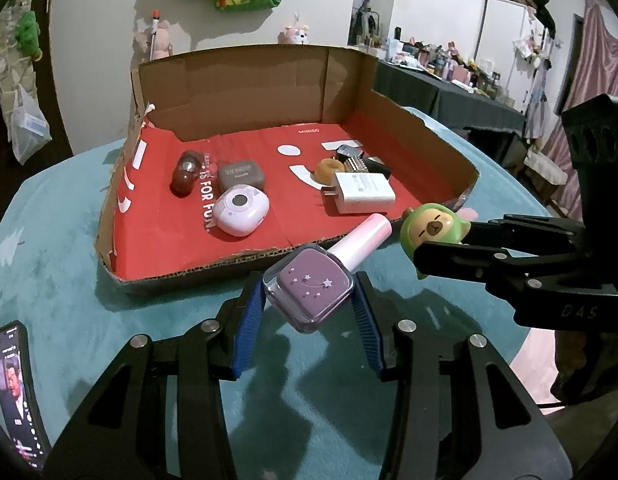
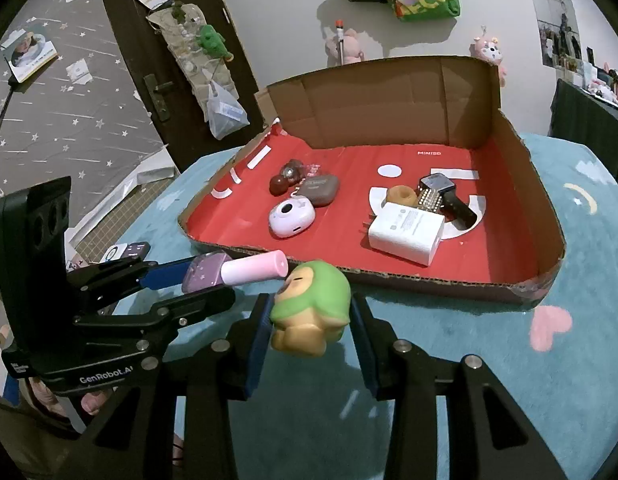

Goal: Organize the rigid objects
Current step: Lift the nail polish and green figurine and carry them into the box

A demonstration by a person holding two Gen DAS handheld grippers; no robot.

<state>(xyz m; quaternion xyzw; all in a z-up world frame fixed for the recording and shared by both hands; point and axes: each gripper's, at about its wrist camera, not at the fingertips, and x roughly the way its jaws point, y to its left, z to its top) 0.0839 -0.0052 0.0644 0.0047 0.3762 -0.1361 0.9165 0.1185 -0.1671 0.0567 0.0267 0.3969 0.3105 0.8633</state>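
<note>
My left gripper (image 1: 309,300) is shut on a purple nail polish bottle (image 1: 309,294) with a pink cap, held above the teal table just in front of the cardboard tray (image 1: 429,136). It also shows in the right wrist view (image 2: 229,270). My right gripper (image 2: 309,320) is shut on a green-hooded capybara figure (image 2: 311,304), held beside the bottle; the figure shows in the left wrist view (image 1: 433,230). The red-floored tray (image 2: 521,184) holds a white charger (image 1: 363,192), a pink round device (image 1: 241,210), a grey case (image 1: 241,174), brown balls (image 1: 183,178) and a donut (image 1: 329,170).
A phone (image 1: 17,392) with a lit screen lies on the teal tablecloth (image 1: 49,260) at the front left. A dark cluttered table (image 1: 449,88) stands behind at the right. A door (image 2: 165,60) with hanging bags is at the left.
</note>
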